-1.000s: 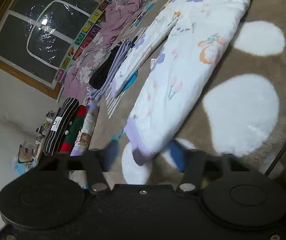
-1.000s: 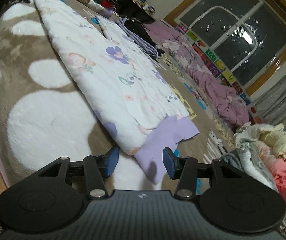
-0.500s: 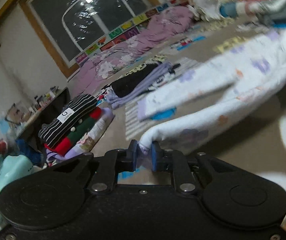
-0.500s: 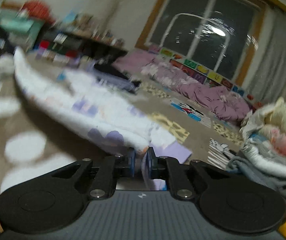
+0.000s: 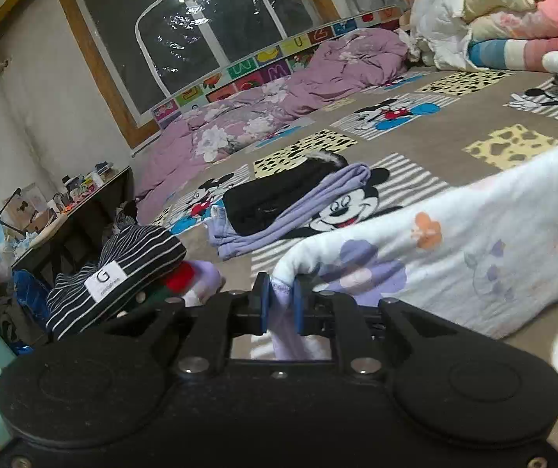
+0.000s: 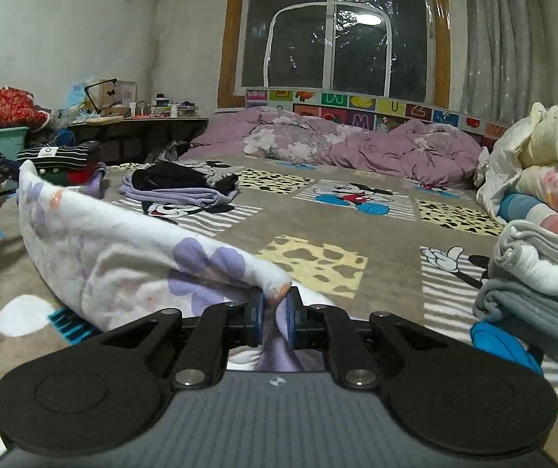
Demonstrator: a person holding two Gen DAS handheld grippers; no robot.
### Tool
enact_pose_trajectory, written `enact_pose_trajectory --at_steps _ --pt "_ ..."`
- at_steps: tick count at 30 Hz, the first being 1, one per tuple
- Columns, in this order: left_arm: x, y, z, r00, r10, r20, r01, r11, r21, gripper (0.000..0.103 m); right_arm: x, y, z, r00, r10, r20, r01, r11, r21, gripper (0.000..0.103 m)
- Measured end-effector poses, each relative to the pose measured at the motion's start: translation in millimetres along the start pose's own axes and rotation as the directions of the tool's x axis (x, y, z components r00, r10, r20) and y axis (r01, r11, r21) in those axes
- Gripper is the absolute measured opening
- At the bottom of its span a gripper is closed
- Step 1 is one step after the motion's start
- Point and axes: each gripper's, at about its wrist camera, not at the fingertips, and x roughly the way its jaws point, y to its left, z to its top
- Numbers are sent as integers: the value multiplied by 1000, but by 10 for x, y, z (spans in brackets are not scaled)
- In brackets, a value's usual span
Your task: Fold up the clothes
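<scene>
The left tongs (image 5: 279,296) are pinching one end of the white floral garment (image 5: 473,249), lilac trim caught between the blue pads. The right tongs (image 6: 273,312) are pinching its other end, so the garment (image 6: 123,253) hangs stretched between them, lifted above the cartoon-print bed cover (image 6: 356,210). Beyond the garment lies a folded lilac garment (image 5: 279,218) with a black garment (image 5: 275,195) on top. Left of the floral garment sits a striped folded stack (image 5: 123,269). Behind it all, a rumpled purple quilt (image 6: 337,144) lies under the window (image 6: 333,27)
</scene>
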Motion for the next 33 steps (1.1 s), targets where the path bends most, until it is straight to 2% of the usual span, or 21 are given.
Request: enact_pose_trajectory --at_steps 5,17,24,33 --pt "238 -7 90 1000 -2 -18 2 1000 -2 11 200 -103 38 1000 11 -20 -11 1000 -7 12" --pt "844 -46 260 994 -41 -99 41 999 1 11 566 -314 46 998 12 -65 -8 998 62 11" --pt "1120 -47 270 982 -90 -165 92 996 3 11 767 -399 49 995 9 -97 -1 997 74 11" --pt "1409 -71 259 967 -126 -220 126 992 -15 11 900 -538 -18 990 35 -139 -12 987 162 11"
